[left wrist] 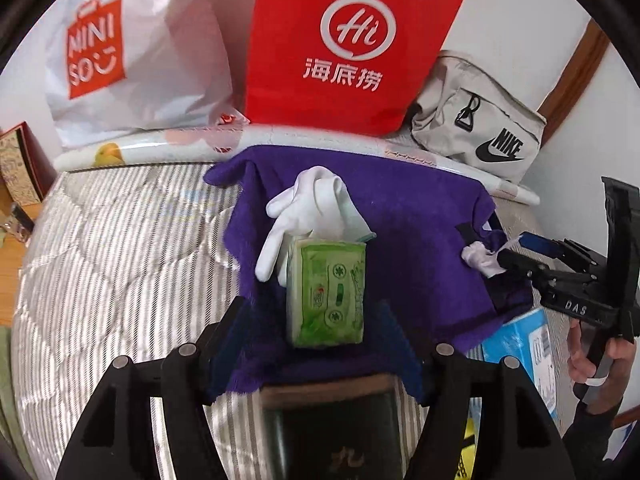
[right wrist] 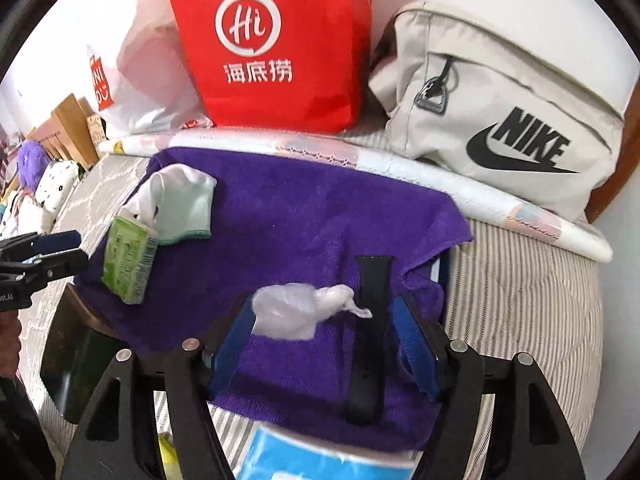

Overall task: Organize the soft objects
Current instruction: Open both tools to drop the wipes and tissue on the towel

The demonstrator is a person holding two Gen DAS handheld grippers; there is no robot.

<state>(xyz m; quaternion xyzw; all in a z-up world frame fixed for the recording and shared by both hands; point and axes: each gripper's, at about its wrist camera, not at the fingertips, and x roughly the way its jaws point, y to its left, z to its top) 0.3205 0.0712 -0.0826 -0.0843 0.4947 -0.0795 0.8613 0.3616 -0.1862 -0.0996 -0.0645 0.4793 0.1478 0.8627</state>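
A purple towel (left wrist: 420,220) (right wrist: 280,220) lies spread on the striped bed. On it stand a green tissue pack (left wrist: 328,292) (right wrist: 128,260) and a white glove (left wrist: 312,204) (right wrist: 180,204) just behind it. A crumpled clear plastic bag (right wrist: 296,312) (left wrist: 482,260) and a black strap (right wrist: 370,336) lie on the towel's near right part. My left gripper (left wrist: 316,336) is open, its fingers either side of the tissue pack's near end. My right gripper (right wrist: 324,328) is open around the plastic bag and the strap, just above the towel.
A red paper bag (left wrist: 348,48) (right wrist: 272,40), a white Miniso bag (left wrist: 132,52) and a beige Nike pouch (left wrist: 476,120) (right wrist: 500,108) stand at the back along a rolled white mat (right wrist: 440,184). A dark box (left wrist: 332,432) and a blue box (right wrist: 320,460) lie at the towel's near edge.
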